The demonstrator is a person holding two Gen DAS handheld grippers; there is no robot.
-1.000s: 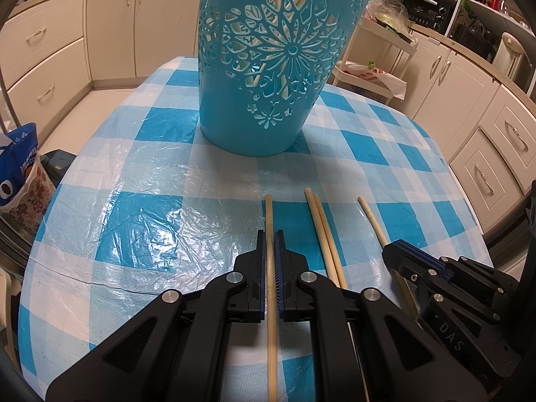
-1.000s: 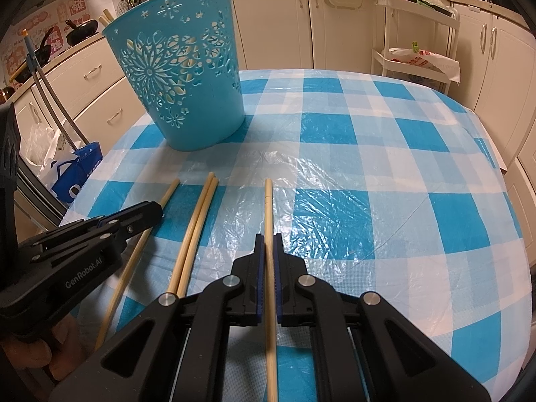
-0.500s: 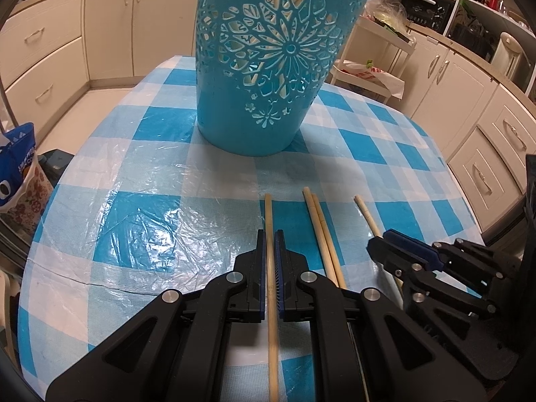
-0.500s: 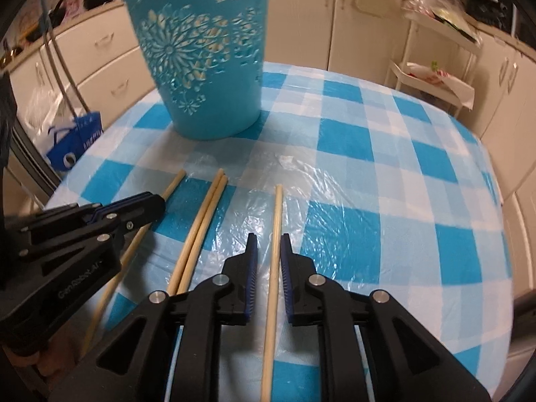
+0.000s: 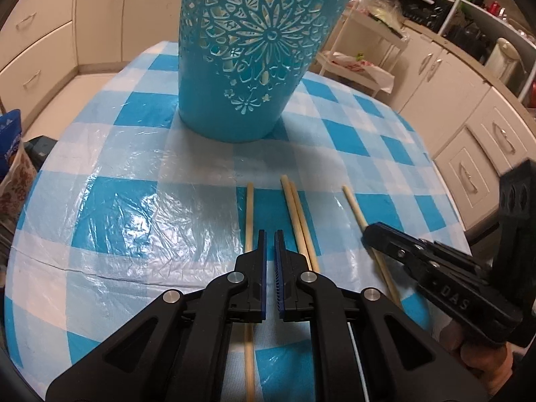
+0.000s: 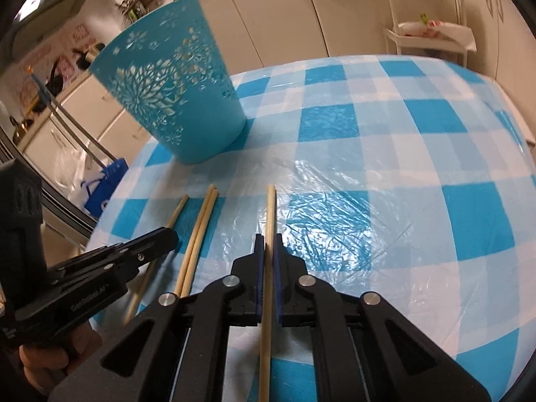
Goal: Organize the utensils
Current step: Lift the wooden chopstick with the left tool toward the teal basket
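Since earlier, the left hand-held gripper has released its chopstick, empty and closed; the right clamps another.

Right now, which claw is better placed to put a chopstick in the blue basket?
Right. The right claw has just closed on a chopstick. The left claw is shut empty, the nearest chopstick lying beside it.
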